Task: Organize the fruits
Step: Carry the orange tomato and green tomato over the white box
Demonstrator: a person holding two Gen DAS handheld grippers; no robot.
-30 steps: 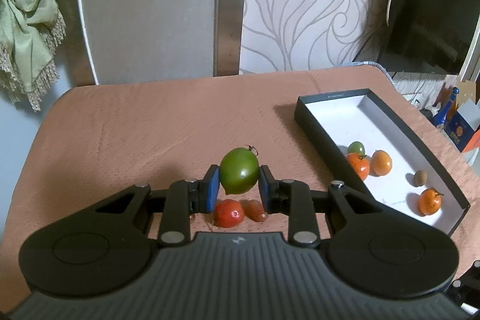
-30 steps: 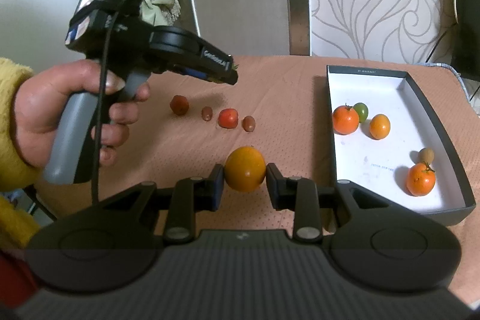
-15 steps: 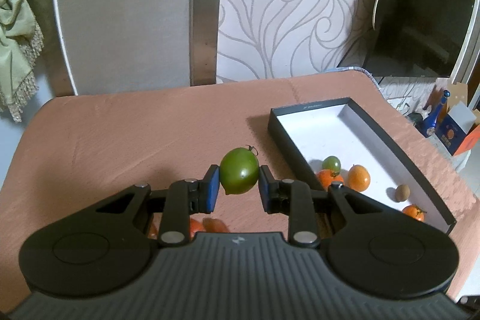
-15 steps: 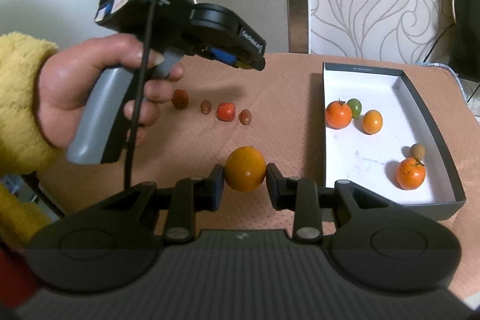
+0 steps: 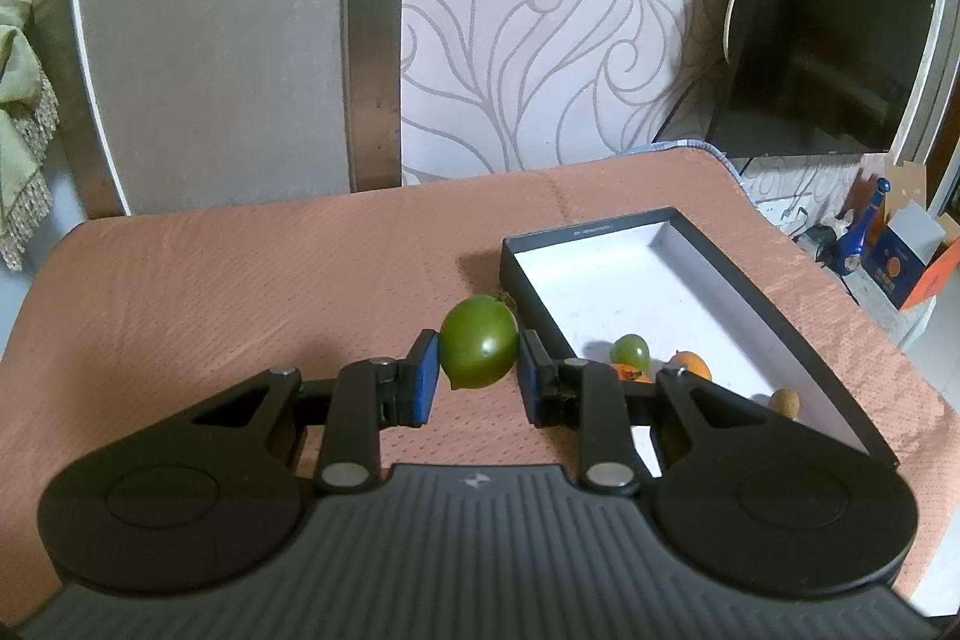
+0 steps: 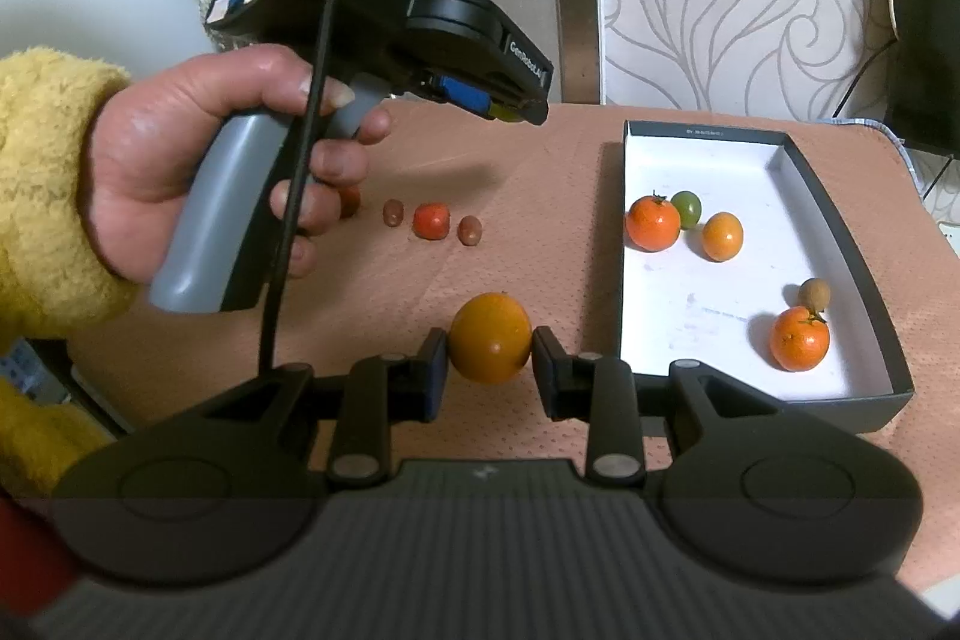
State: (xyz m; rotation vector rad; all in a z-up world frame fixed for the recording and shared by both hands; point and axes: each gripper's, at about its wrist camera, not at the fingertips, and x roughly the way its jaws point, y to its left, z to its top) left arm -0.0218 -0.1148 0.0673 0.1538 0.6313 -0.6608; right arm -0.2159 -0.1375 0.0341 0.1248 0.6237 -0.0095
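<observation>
My left gripper [image 5: 478, 381] is shut on a green tomato [image 5: 479, 350] and holds it in the air just left of the black box [image 5: 810, 340] with a white floor. In the right wrist view the left gripper [image 6: 510, 109] hangs above the table, left of the box [image 6: 852, 244]. My right gripper [image 6: 490, 371] is shut on an orange fruit [image 6: 490, 338] above the cloth, left of the box's near corner. The box holds an orange tomato [image 6: 653, 223], a small green fruit [image 6: 687, 207], a small orange [image 6: 722, 236], a brown nut [image 6: 813, 293] and a tangerine [image 6: 799, 338].
A row of small fruits lies on the salmon tablecloth [image 6: 540, 196]: a red tomato [image 6: 431, 220] and brown ones [image 6: 470, 230] on either side. A TV [image 5: 828, 40] stands at the back right. Boxes and a blue bottle [image 5: 858, 235] sit past the table's right edge.
My left gripper has risen and moved right toward the box with the green tomato; the row of small fruits has dropped out of its view. My right gripper has stayed about still.
</observation>
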